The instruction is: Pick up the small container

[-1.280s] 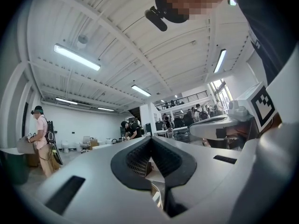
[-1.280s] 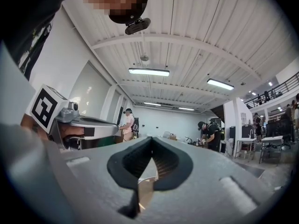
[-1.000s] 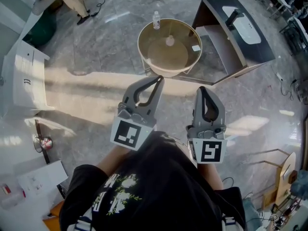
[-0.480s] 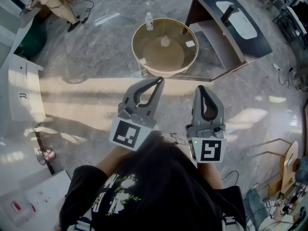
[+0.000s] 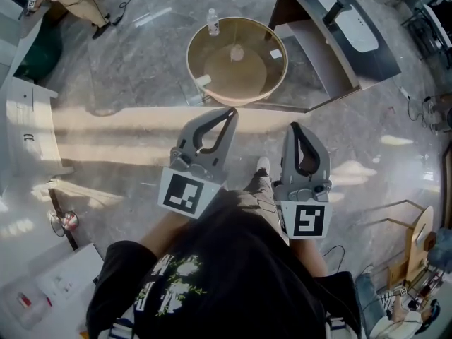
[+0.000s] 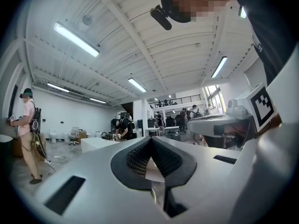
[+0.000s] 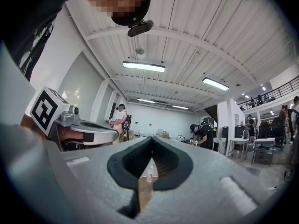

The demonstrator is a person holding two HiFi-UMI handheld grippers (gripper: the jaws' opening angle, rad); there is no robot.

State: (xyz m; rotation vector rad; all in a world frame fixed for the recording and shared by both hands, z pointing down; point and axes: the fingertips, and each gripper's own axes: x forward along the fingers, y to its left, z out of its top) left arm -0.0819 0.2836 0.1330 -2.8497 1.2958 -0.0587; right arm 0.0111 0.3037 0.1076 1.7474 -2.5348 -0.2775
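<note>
1. Holding both grippers out in front of your chest, you have the left gripper (image 5: 232,113) and the right gripper (image 5: 293,127) side by side above the grey stone floor (image 5: 127,69). Both point toward the round worktop (image 5: 247,83).
2. Your left jaws are pressed together tip to tip. The left gripper view shows the ribbed pads meeting with nothing pinched between them.
3. Your right jaws are closed the same way and grip nothing. In the right gripper view, the open loop below their tips frames a clear bottle (image 7: 150,172) standing far ahead on the tan surface.
4. The small container (image 5: 237,51) sits near the middle of the round worktop, well apart from both grippers and untouched. It is too small in the head view to tell whether it has a lid or holds anything.
5. The worktop has a raised rim, so it reads like a shallow tub. Besides the small container, it holds these things:
   - the clear bottle (image 5: 212,21), upright at the far rim with a pale cap; its fill level can't be made out
   - a small white piece (image 5: 276,54) toward the right side
   - another pale piece (image 5: 203,80) against the near-left rim
6. Just right of the worktop stands a dark counter (image 5: 367,58) with a white basin (image 5: 353,23) set into its top.
</note>
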